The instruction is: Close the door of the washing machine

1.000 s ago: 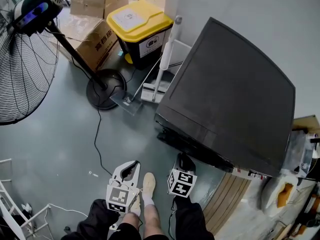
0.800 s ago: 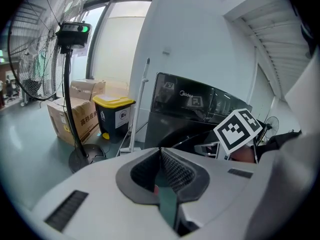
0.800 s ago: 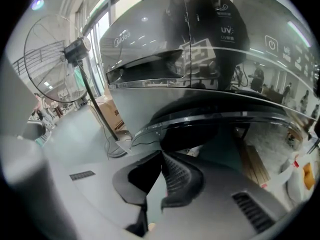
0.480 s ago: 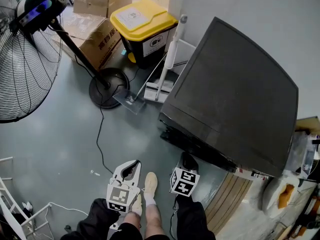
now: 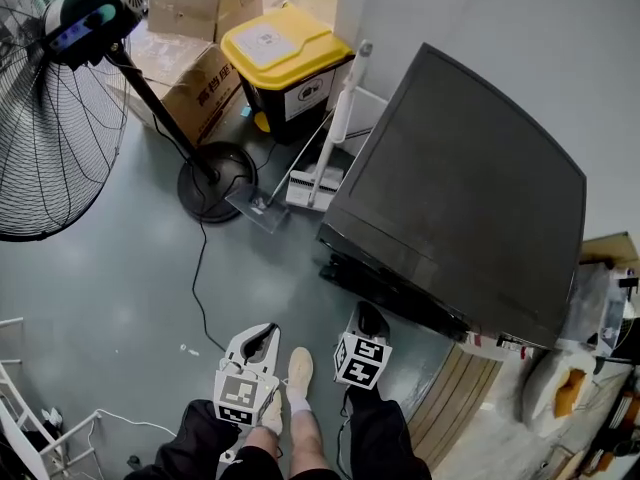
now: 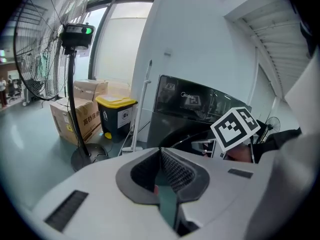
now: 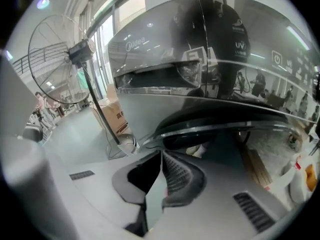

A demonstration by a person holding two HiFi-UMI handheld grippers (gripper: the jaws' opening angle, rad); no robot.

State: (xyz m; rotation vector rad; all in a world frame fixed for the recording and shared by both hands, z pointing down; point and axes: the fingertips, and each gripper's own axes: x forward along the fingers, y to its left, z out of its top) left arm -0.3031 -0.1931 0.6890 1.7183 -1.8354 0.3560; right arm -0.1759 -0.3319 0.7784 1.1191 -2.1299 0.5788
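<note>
The washing machine door (image 7: 215, 126) sits low on the front of the dark washing machine (image 5: 460, 198), under the glossy control panel. In the right gripper view it shows as a curved dark band with a bright rim. It seems to stand ajar, with something pale showing in the drum opening behind it, though I cannot tell how far it is swung out or on which side it hinges. My right gripper (image 7: 161, 155) is held near the machine's front and pointed down toward that rim. Its jaws are closed together with nothing between them. My left gripper (image 6: 160, 153) hangs a little further back over the floor (image 5: 120, 288), jaws likewise closed and empty. I judge the door to be stiff and fairly light on its hinge, so it should swing with little effort until the latch meets the catch, where a short firm press will probably be needed. Its surface looks smooth and shiny, so pinching it would likely slip. Pushing is the better way, with the closed jaw tips set flat on the rim at the free side, far from the hinge. The bulging centre is likely glass, so I would keep off it and avoid slamming.
</note>
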